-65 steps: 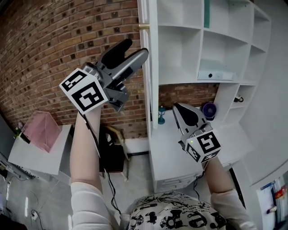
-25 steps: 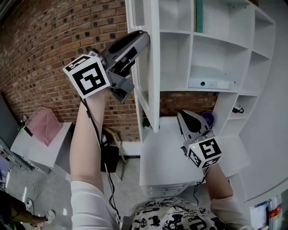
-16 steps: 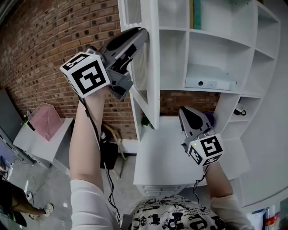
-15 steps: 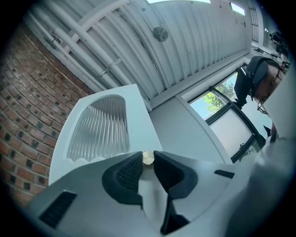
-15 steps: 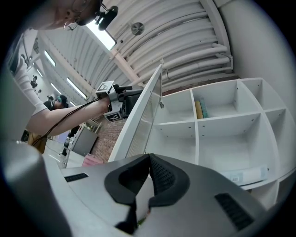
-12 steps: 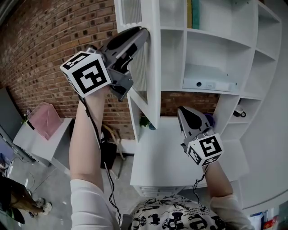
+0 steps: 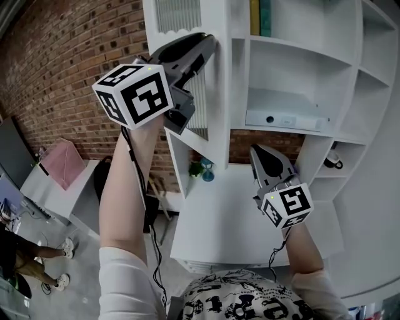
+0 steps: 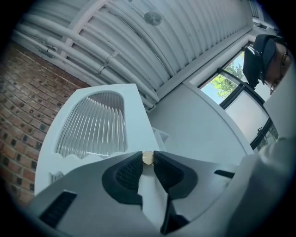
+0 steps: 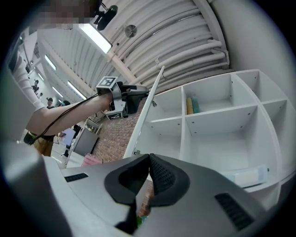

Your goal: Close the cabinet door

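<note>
The left claw (image 7: 209, 42) is clenched on the small brass knob (image 8: 147, 158) of the cabinet door (image 7: 214, 106), which stands partly open at the left side of the cabinet (image 7: 294, 75). The right claw (image 7: 261, 152), pressed together and empty, hovers in front of the cabinet, lower than the door.

A red brick wall (image 7: 56, 69) fills the left side. Below it, a pink box (image 7: 59, 172) sits on a white table (image 7: 72, 209), with a black bag (image 7: 103, 178) just beside the table. A person (image 7: 22, 262) in white shoes stands on the grey floor (image 7: 84, 265) at the lower left. A yellow book (image 7: 255, 15) and a teal book (image 7: 265, 15) stand upright, touching. Lower down lies a flat white device (image 7: 284, 119) with a dark lens. A blue hourglass-shaped ornament (image 7: 207, 173) stands beside a small green plant (image 7: 196, 169). White pipes (image 8: 115, 37) run along the ceiling, and trees show through a window (image 8: 222, 83).
</note>
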